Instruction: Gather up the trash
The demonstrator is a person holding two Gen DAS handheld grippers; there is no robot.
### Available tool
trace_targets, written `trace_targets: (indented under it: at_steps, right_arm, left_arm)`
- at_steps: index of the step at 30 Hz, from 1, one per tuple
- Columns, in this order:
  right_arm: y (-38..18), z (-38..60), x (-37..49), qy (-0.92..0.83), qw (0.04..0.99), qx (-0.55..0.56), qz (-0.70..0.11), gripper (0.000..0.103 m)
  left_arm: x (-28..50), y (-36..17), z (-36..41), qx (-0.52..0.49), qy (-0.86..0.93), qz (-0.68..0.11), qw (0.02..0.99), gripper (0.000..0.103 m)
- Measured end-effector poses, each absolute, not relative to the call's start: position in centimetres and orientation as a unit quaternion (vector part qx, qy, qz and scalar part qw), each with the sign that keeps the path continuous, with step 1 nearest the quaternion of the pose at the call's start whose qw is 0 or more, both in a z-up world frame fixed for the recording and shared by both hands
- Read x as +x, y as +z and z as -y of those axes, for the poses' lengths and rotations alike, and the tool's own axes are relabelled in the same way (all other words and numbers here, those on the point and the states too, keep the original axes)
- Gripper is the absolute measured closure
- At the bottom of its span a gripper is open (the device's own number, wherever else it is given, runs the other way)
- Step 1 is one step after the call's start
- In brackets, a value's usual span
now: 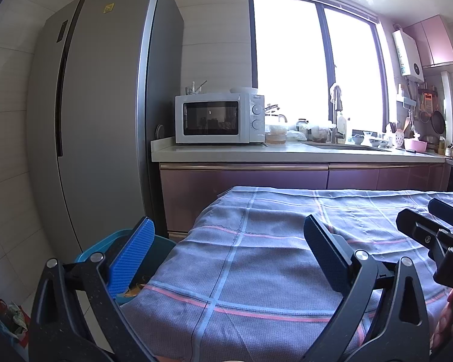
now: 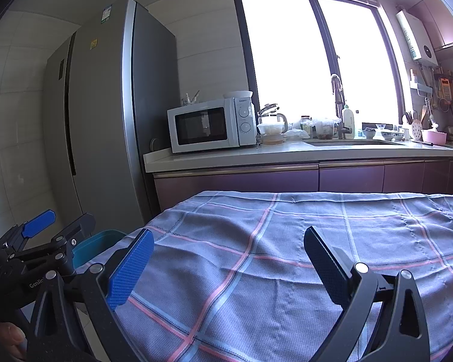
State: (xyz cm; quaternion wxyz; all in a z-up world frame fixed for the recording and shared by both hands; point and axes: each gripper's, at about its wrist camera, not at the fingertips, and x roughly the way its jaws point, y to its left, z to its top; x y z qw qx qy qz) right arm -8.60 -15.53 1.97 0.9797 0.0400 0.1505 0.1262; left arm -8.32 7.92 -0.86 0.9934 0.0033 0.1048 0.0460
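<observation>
Faced a kitchen with a tall grey fridge (image 1: 99, 105) at the left. Hovered low over the near side of the table (image 1: 256, 256), spread with a blue checked cloth (image 2: 256, 271) wrinkled in soft folds. Found no trash anywhere on the visible cloth in either wrist view.

Noted a teal bin (image 1: 117, 235) on the floor just beside the table's left edge, below the level of the top. Judged this the place for collected trash.

Held the left gripper (image 1: 226, 226) with jaws spread wide and nothing between them, its left finger over the bin and its right finger over the cloth. Held the right gripper (image 2: 229, 232) likewise wide and empty, over the middle of the cloth, just beside the left one.

Made out orange-brown scraps (image 1: 134, 289) inside the bin against its near wall, most likely the trash, already dropped in. Glimpsed a crumpled red and green bag (image 1: 12, 316) on the floor well to the left of the bin; could not tell whether it counted as trash.

Judged the step in hand a last check before finishing or a search for more. To do it well:
- sweep both cameras across the far and right parts of the cloth;
- look into the folds, where small bits could hide;
- keep the jaws apart and clear of the cloth to avoid snagging it.
</observation>
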Motion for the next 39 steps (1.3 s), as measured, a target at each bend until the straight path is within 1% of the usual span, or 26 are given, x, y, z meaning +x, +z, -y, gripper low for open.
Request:
trace_targets:
  at_steps: [39]
  right_arm:
    - [2.3,14.75,-8.97,0.117,0.982,0.042,-0.14,0.007]
  left_arm:
    - [-8.41,-0.63,-7.77,0.007,0.051,-0.091,0.995,0.006]
